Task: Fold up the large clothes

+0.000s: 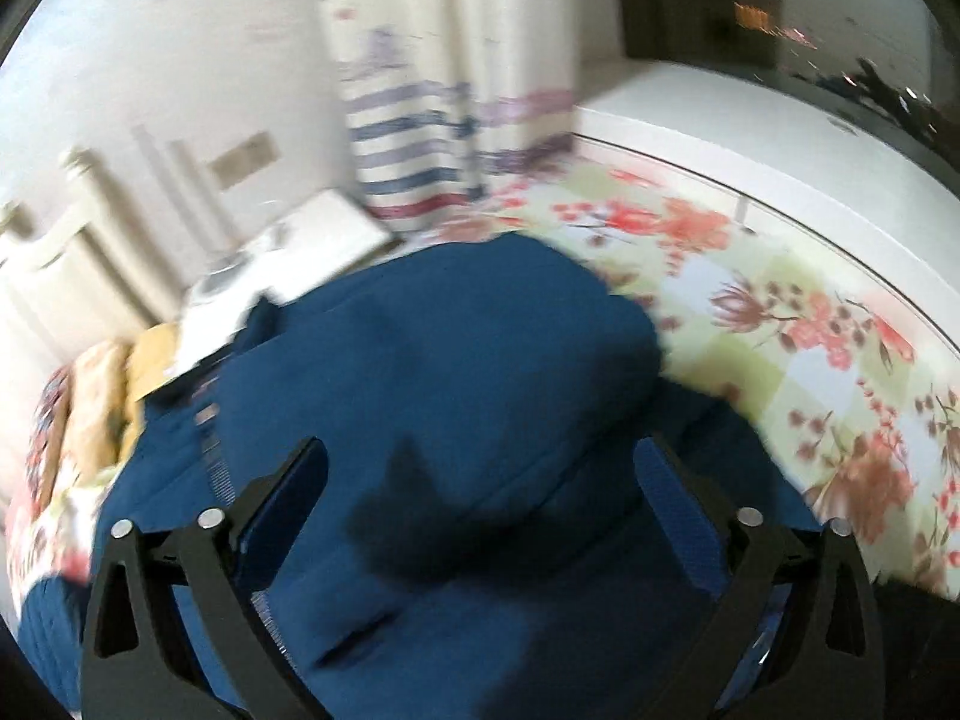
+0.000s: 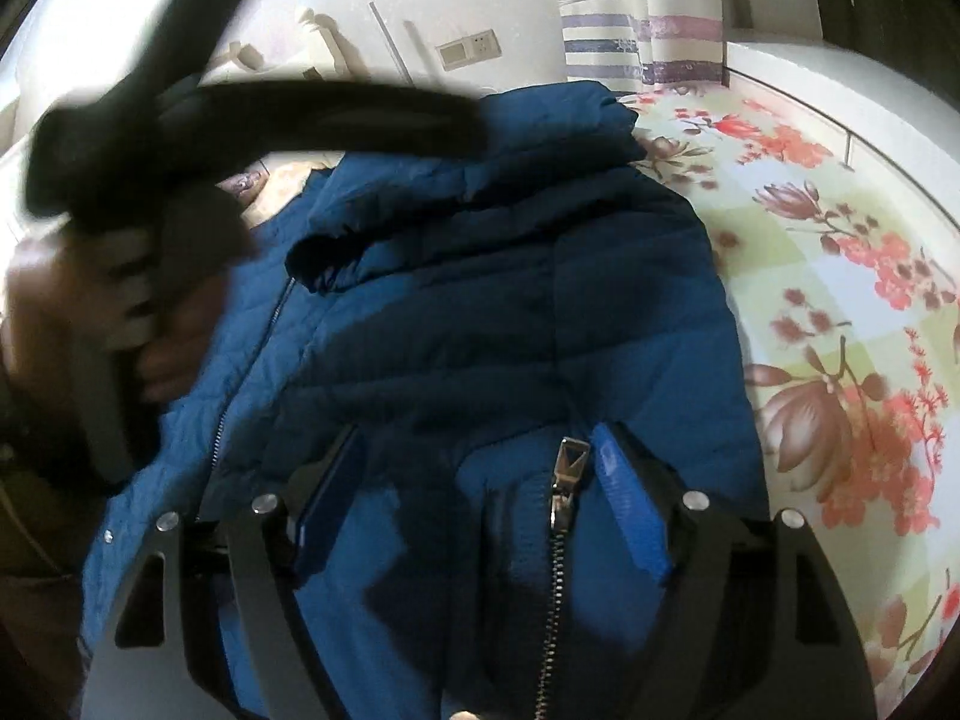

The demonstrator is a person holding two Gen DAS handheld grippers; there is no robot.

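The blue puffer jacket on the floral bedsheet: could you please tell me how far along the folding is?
Partly done. The blue puffer jacket lies on the floral bedsheet with one part already folded over its body. Both the left gripper and right gripper are open above it, gripping nothing. The zipper end remains unfolded, so further folds look necessary.

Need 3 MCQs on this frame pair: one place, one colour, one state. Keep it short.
1. Where does the blue puffer jacket lie?
A. on the floral bedsheet
B. on a chair
C. on bare floor

2. Pad colour on the right hand-held gripper?
A. red
B. blue
C. white

3. State of the left hand-held gripper?
A. shut on a sleeve
B. out of view
C. open over the jacket

Key: A, floral sheet shows beside and beyond the jacket; B, a blue pad lines the finger next to the zipper pull; C, fingers are spread apart with nothing clamped between them.
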